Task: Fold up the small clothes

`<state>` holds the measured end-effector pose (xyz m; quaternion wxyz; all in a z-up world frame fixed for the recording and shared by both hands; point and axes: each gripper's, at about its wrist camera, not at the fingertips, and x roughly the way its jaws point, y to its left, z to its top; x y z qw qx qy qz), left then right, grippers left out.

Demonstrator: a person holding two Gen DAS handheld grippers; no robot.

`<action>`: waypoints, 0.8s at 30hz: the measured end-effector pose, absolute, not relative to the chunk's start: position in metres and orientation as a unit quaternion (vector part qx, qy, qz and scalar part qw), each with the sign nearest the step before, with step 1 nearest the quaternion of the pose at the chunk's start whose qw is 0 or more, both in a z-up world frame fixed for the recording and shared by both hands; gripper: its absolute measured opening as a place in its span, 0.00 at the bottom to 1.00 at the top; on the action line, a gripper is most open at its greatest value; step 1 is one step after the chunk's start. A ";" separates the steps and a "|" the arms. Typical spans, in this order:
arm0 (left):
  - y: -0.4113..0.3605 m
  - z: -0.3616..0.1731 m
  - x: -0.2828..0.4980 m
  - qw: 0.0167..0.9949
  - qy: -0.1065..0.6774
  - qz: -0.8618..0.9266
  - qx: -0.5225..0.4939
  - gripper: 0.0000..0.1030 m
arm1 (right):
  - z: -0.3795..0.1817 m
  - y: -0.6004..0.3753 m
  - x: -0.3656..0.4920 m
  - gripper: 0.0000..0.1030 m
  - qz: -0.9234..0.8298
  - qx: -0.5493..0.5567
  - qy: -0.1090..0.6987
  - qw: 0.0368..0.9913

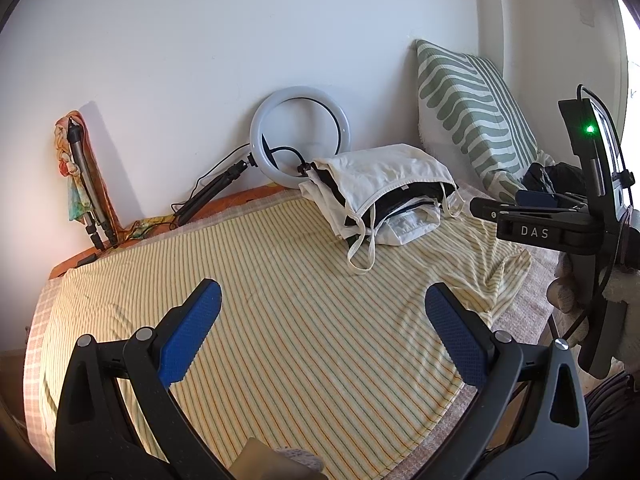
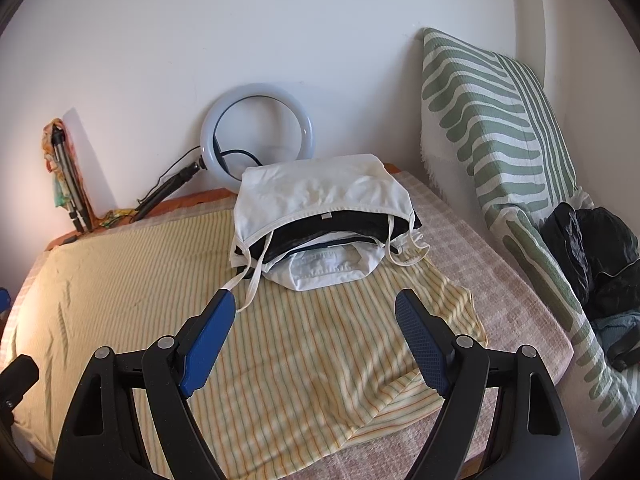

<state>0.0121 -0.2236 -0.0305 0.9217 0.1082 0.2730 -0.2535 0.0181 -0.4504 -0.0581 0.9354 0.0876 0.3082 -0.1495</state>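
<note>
Right wrist view: fingers [image 2: 316,340] spread, empty, striped yellow garment [image 2: 280,360] beneath unfolded, white camisole pile [image 2: 320,208] ahead.

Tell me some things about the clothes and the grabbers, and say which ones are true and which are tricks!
1. Both grippers are open. True: the left gripper and the right gripper each have their blue fingers spread wide and hold nothing.
2. The pile of clothes has a white top with thin straps uppermost. True.
3. The pile lies on a red blanket. False: it lies on a yellow striped cloth.
4. The ring light hangs from the ceiling. False: it leans on the wall behind the pile.
5. A green-and-white patterned pillow stands right of the pile. True.
</note>
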 end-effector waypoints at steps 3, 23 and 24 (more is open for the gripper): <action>-0.223 -0.031 0.012 0.921 0.274 -0.254 0.108 1.00 | -0.058 -0.451 0.018 0.80 -0.150 0.088 0.308 0.935; -0.224 -0.029 0.011 0.921 0.275 -0.254 0.106 1.00 | -0.058 -0.451 0.018 0.80 -0.151 0.090 0.308 0.935; -0.224 -0.029 0.011 0.921 0.275 -0.254 0.106 1.00 | -0.058 -0.451 0.018 0.80 -0.151 0.090 0.309 0.935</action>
